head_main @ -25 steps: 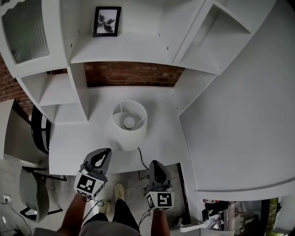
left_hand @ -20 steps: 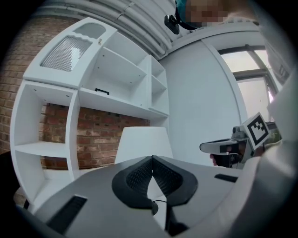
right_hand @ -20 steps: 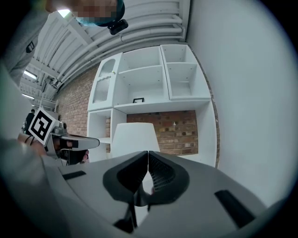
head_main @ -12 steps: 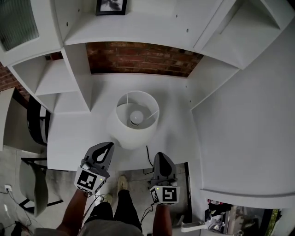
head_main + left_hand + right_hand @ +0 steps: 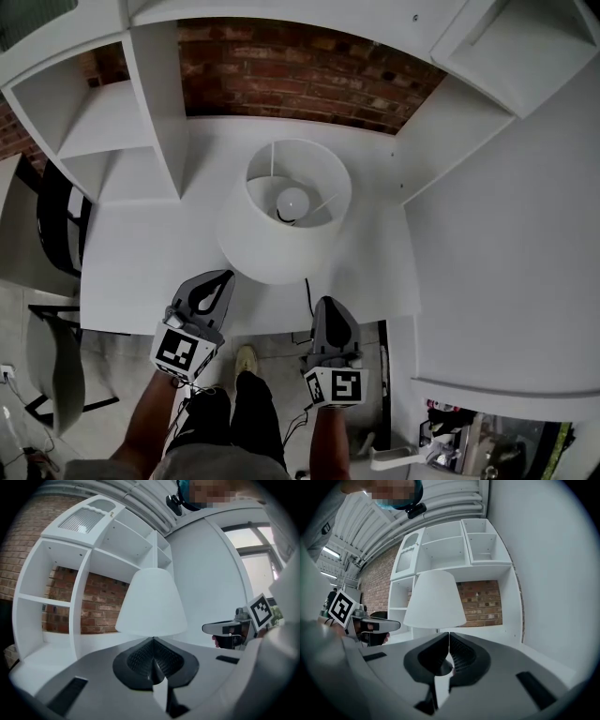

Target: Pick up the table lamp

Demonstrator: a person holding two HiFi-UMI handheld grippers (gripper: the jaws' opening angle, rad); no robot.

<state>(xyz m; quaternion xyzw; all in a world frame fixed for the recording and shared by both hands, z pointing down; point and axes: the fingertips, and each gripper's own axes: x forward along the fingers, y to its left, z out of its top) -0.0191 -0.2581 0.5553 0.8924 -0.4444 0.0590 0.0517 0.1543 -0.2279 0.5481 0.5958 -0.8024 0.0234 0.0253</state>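
Note:
The table lamp (image 5: 281,225) has a white cone shade and a bare bulb (image 5: 293,200); it stands on the white desk (image 5: 141,272), and its black cord (image 5: 307,295) runs off the front edge. My left gripper (image 5: 221,278) is shut and empty, its tip over the desk's front edge just short of the shade's near left side. My right gripper (image 5: 330,306) is shut and empty at the front edge, right of the cord. The shade (image 5: 151,604) rises straight ahead in the left gripper view and also fills the middle as the shade (image 5: 435,599) in the right gripper view. Neither gripper touches the lamp.
A white shelf unit (image 5: 103,131) wraps the desk at left and back, against a brick wall (image 5: 309,47). A white panel (image 5: 506,253) closes the right side. A dark chair (image 5: 56,225) stands left of the desk. The person's legs and shoe (image 5: 246,361) are below.
Both grippers have sunk and come nearer to the shade. The lamp looks larger and sits higher in the head view. Both stay shut.

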